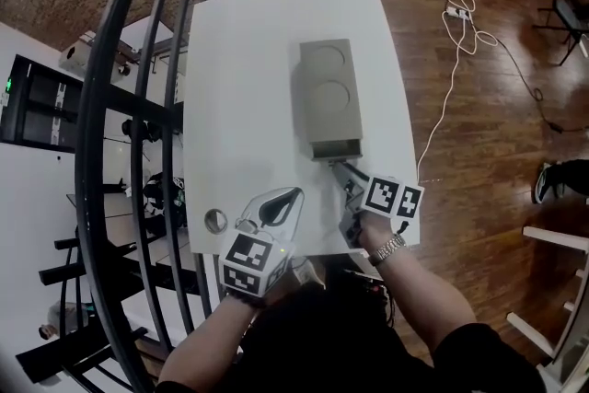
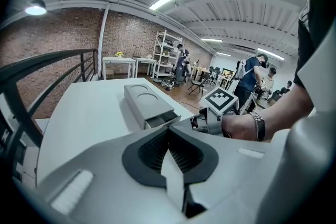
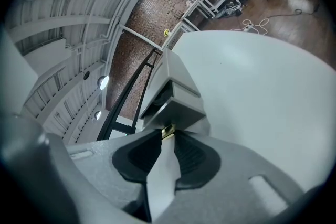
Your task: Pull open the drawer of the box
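one box (image 1: 326,97) is set lengthwise, its one drawer (image 1: 335,148) faced toward the person; right gripper (image 1: 343,173) is clamped on its knob (image 3: 167,131), left gripper (image 1: 287,199) closed empty.

Right hand-held gripper (image 1: 338,167) reaches forward, jaws pinched on the knob (image 3: 167,131); left hand-held gripper (image 1: 290,198) hangs back, jaws together.

White table (image 1: 230,87) carries a grey box (image 1: 324,78) lying lengthwise, with two round recesses in its top. The drawer (image 1: 334,148) at its near end stands slightly out. The right gripper (image 1: 337,167) reaches to the drawer front, tips touching it; a watch (image 1: 387,248) shows on that wrist. The left gripper (image 1: 294,195) lies over the table's near left part, jaws together, apart from the box. A round hole (image 1: 215,220) sits beside it. Black railing (image 1: 110,133) runs along the left; a white cable (image 1: 453,60) crosses the wood floor (image 1: 497,133).
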Motion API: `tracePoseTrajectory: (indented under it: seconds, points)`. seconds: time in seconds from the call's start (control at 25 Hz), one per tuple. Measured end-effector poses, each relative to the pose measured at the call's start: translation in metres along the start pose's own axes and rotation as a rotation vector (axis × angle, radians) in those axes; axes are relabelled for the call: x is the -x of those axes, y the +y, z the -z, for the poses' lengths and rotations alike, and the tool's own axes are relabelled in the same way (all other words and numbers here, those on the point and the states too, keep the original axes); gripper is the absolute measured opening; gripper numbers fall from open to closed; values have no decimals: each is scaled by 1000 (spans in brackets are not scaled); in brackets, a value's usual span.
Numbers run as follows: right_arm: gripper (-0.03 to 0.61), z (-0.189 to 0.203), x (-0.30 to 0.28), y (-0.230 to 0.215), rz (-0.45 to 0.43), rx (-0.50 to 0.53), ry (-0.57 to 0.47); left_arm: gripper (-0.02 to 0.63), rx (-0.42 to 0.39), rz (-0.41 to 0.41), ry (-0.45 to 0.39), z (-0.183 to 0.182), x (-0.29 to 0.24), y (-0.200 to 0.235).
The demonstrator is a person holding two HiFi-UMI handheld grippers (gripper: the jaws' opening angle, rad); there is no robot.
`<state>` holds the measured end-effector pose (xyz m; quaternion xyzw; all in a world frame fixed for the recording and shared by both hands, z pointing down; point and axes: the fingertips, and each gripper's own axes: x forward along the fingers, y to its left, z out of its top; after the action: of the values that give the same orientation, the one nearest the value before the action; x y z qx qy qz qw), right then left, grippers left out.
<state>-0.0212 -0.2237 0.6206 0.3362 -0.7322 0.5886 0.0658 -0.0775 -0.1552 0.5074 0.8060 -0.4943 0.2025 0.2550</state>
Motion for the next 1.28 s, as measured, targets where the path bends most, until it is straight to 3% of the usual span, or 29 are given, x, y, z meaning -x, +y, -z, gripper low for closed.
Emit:
tracePoseTrajectory:
  seconds: [0.56, 1.28]
  points:
    - [66, 53, 33, -6, 27, -3, -27, 15, -47, 31, -25, 23, 39, -25]
    - [61, 73, 55, -8, 55, -29, -42, 15, -84, 81, -32, 17, 46, -38]
